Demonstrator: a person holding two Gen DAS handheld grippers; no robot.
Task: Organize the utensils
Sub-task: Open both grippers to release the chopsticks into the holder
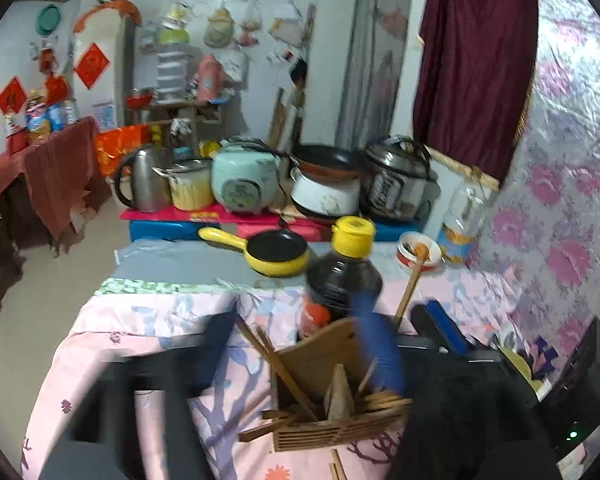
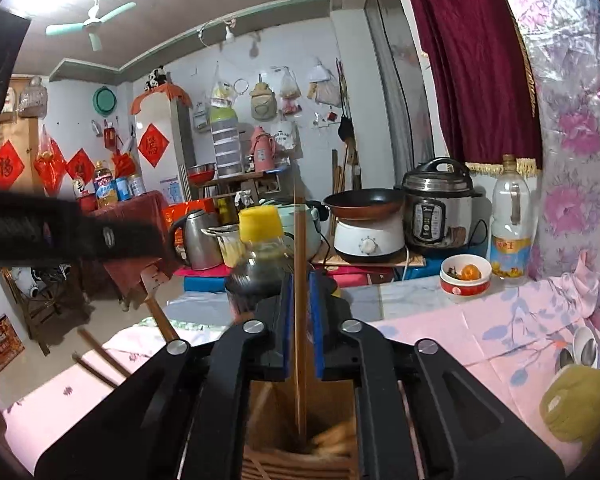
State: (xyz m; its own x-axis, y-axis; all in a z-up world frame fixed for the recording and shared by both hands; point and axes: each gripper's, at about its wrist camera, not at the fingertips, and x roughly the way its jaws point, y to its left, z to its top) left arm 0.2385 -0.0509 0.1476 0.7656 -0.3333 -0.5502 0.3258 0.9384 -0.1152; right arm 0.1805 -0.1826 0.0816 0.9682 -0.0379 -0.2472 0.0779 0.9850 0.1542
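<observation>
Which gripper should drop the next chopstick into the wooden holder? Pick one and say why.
Right. The right gripper has a chopstick upright between its blue pads, its lower end already at the wooden holder. The left gripper stands open and holds nothing.

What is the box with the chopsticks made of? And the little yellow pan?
The utensil holder looks like unpainted wood or bamboo: brown, matte, slatted front. The yellow pan seems metal with glossy yellow coating outside and a dark lining inside, probably non-stick.
</observation>
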